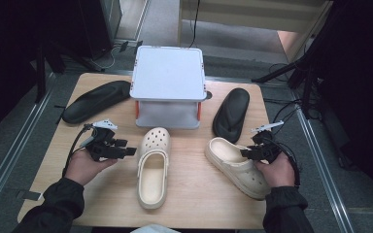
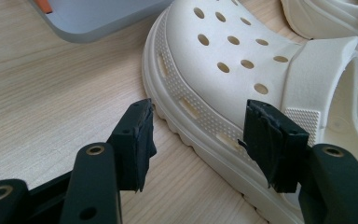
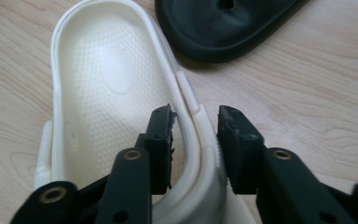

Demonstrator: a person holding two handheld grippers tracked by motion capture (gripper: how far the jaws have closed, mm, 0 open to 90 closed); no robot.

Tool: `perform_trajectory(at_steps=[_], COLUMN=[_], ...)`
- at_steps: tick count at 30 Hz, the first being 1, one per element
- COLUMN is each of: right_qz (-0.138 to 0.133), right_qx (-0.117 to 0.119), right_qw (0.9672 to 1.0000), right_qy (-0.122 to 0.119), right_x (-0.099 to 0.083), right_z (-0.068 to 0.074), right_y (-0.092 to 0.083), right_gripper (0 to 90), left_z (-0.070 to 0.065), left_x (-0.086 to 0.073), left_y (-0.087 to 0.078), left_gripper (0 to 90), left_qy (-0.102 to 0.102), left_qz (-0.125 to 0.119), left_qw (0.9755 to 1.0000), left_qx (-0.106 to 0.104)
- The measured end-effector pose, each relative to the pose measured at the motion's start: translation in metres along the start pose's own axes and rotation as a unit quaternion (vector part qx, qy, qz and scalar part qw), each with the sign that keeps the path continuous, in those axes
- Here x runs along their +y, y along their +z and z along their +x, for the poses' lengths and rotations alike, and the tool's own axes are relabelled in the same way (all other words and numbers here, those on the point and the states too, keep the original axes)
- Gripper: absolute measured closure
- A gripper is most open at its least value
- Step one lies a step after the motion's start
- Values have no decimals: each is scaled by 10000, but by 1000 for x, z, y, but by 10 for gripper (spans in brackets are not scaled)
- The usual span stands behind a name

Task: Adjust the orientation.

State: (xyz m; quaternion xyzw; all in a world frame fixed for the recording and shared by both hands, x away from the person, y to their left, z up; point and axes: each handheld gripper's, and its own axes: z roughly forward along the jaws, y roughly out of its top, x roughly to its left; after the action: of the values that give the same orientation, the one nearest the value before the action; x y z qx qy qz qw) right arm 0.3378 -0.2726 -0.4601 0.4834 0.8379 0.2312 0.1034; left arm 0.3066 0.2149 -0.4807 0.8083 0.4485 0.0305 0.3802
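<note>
Here the right claw (image 3: 195,140) straddles the cream clog's (image 3: 107,79) side wall, jaws narrow, not yet pressing.

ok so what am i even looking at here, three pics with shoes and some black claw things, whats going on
A person sits at a wooden table holding a hand-operated gripper in each hand. The top picture looks down from above; the other two come from small cameras riding on each gripper, looking along its black jaws.

On the table lie two cream clogs, two black sandals and a small grey stand.

The left gripper is open, its jaws either side of the sole edge of the middle clog, holding nothing yet. The right gripper straddles the side wall of the other clog, one jaw inside, one outside. Whether it grips yet is unclear.
</note>
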Motion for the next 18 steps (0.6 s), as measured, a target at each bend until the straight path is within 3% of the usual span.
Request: perform_trajectory(at_steps=[4, 7, 11, 15, 17, 18], right_qz=[-45, -34, -84, -149, -162, -162], right_qx=[95, 4, 143, 340, 422, 422], right_qw=[9999, 9998, 9994, 9985, 9965, 9965], right_qy=[-57, -211, -296, -406, -702, -702], right_x=[0, 1, 4, 11, 19, 19], right_z=[-1, 2, 9, 18, 33, 33], right_y=[-1, -1, -4, -8, -8, -8], right_gripper=[746, 762, 775, 784, 783, 783], left_z=[1, 0, 0, 0, 0, 0], left_x=[0, 0, 0, 0, 0, 0], left_y=[-1, -1, 0, 0, 0, 0], left_gripper=[434, 435, 438, 442, 443, 445], left_qy=[11, 1, 12, 7, 0, 0], left_qz=[-3, -19, -8, -29, -34, -34], left_qw=[10000, 10000, 10000, 10000, 10000, 10000], left_qx=[19, 9, 20, 11, 4, 4])
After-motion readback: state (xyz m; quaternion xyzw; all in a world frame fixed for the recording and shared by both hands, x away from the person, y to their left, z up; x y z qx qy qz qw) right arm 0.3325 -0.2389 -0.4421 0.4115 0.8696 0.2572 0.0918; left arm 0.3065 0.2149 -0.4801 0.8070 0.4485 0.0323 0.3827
